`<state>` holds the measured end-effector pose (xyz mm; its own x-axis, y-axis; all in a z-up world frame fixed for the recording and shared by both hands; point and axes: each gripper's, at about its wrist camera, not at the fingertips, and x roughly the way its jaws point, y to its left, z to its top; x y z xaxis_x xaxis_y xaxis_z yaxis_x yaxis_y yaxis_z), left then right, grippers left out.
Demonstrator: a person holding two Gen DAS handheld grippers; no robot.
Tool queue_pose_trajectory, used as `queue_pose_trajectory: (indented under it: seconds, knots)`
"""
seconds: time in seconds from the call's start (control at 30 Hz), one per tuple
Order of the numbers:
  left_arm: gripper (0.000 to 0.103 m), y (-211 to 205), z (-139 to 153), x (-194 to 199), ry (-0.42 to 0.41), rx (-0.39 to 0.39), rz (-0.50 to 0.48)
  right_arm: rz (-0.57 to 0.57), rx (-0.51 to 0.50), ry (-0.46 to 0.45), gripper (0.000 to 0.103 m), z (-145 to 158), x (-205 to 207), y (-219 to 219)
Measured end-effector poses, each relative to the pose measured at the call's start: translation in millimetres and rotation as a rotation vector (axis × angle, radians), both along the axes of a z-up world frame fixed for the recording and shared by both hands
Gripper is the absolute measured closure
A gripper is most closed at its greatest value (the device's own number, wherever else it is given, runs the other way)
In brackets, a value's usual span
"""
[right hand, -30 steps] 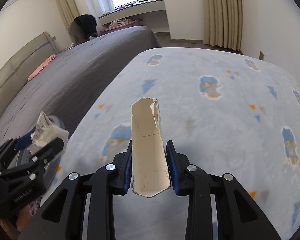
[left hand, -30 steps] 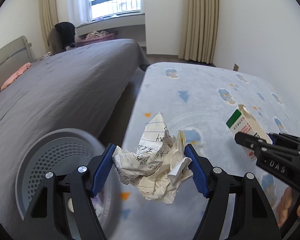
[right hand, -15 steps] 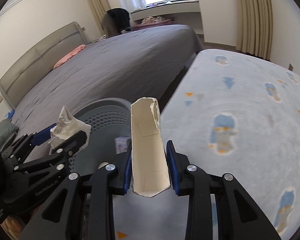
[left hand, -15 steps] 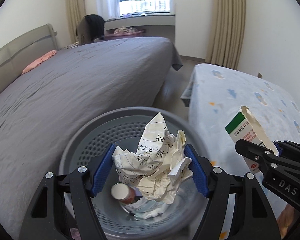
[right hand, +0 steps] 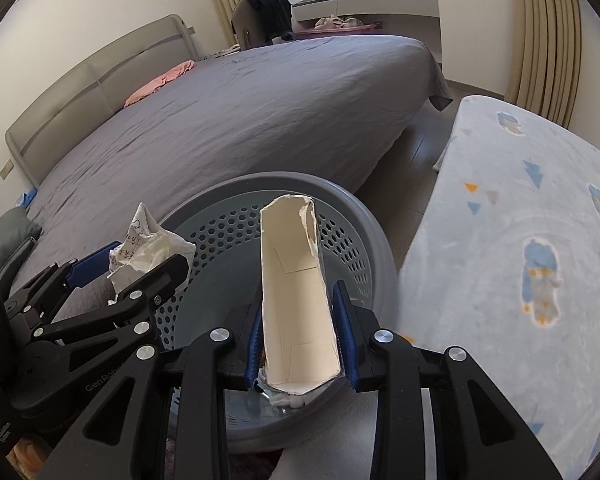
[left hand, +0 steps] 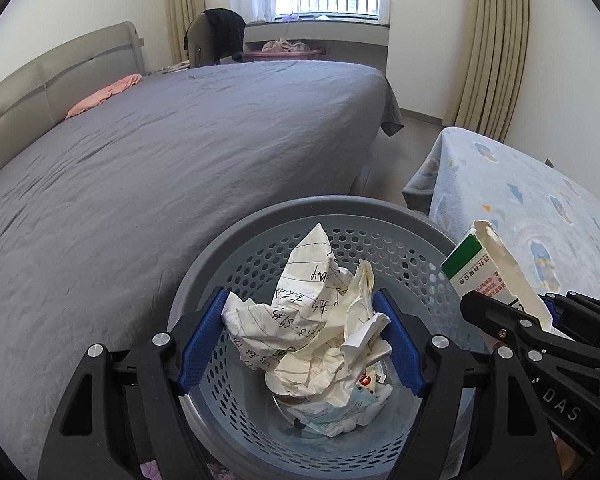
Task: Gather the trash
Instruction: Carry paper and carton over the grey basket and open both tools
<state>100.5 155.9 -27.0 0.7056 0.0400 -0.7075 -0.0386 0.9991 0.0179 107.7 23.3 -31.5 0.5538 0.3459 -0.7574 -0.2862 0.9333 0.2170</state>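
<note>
My left claw [left hand: 300,336] pinches crumpled paper [left hand: 306,320] over the waste basket [left hand: 260,220], right claw [right hand: 300,332] clamps the torn carton [right hand: 294,292] toward its 3 o'clock rim — spread both only when centred.

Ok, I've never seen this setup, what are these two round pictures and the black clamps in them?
No robot here: a person carries two handheld grippers, each with a fisheye camera looking along its fingers. In the left camera's picture, the left gripper is shut on a crumpled paper over a grey basket that already holds trash. In the right camera's picture, the right gripper is shut on a torn carton above the same basket. A grey bed lies behind, a blue patterned blanket to the right.
</note>
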Motion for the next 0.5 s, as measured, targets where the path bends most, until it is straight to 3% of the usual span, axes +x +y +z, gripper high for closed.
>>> queue_pose_trajectory:
  seconds: [0.1, 0.2, 0.23, 0.5]
  knots:
    - [0.024, 3.2, -2.3, 1.4, 0.006, -0.006, 0.010, 0.003, 0.000, 0.001, 0.069, -1.6, 2.8, 1.9]
    - [0.022, 6.3, -5.1, 2.7, 0.016, -0.009, 0.026, -0.011, -0.002, -0.011, 0.048, -3.7, 1.9, -1.4]
    - [0.021, 8.1, -6.1, 2.7, 0.020, -0.014, 0.029, -0.016, 0.005, -0.015, 0.046, -3.5, 1.6, -2.9]
    - [0.017, 14.3, -10.0, 2.2, 0.030, -0.017, 0.053, -0.027, 0.014, -0.016, 0.045, -4.6, 2.1, -6.6]
